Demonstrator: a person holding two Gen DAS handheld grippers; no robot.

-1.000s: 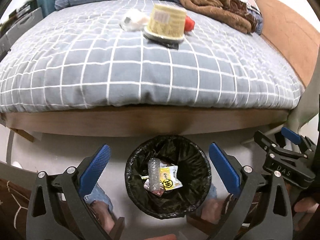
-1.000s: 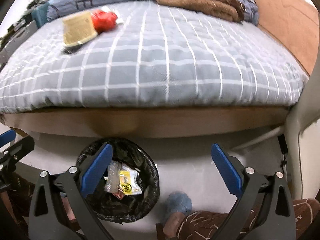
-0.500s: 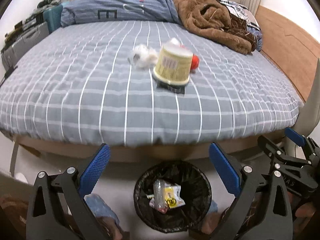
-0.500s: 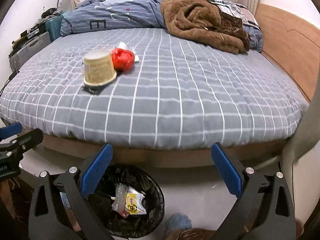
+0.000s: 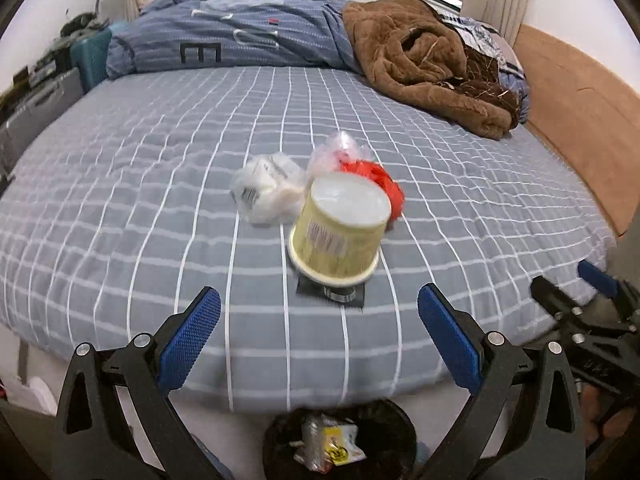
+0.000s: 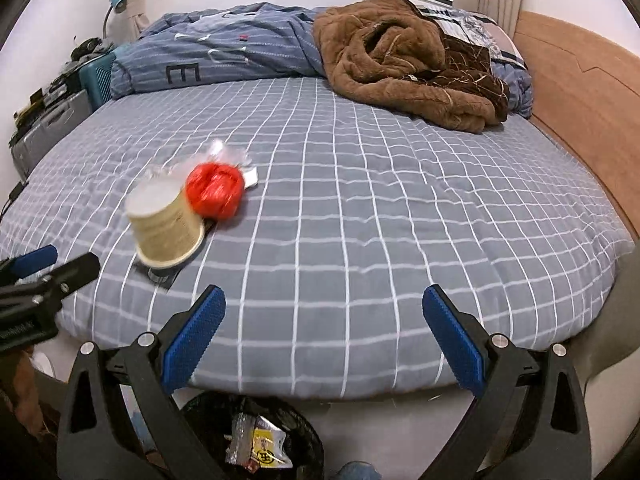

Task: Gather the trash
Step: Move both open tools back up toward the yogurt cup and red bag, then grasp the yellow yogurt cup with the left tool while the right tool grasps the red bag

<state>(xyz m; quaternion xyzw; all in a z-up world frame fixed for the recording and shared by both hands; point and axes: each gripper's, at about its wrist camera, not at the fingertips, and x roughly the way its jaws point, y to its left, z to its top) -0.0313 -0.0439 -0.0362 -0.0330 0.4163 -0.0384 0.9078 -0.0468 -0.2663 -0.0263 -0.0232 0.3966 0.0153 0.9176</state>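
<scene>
Spreading wide across both views, the bed [image 5: 160, 200] wears a soft grey cover crossed by thin white grid lines. At its far left edge stand a teal case [image 5: 90, 58] and grey boxes, hard-sided and blurred. Behind, a rumpled blue striped duvet [image 5: 240, 36] lies along the far side.

Near the middle of the cover the trash sits in a tight cluster: a crinkled clear plastic bag [image 5: 268, 188] on the left, then an upturned cream paper cup [image 5: 340, 232], tapered and round, standing rim-down on a flat dark wrapper [image 5: 332, 296]; just behind and right of the cup lies a glossy crumpled red wrapper [image 6: 216, 190] with more clear film beside it.

The left gripper [image 5: 320, 340] hangs with its blue ribbed pads spread far apart, empty, the cup framed between them. Below it at the bed's foot sits the round bin [image 5: 340, 440], lined with shiny black plastic and holding a yellow packet and clear wrappers.

The right gripper [image 6: 324, 340] is likewise splayed and empty, over bare cover.

Farther right, a fuzzy brown blanket [image 6: 400, 60] is heaped, and a smooth wooden headboard [image 6: 580, 92] curves along the edge.
</scene>
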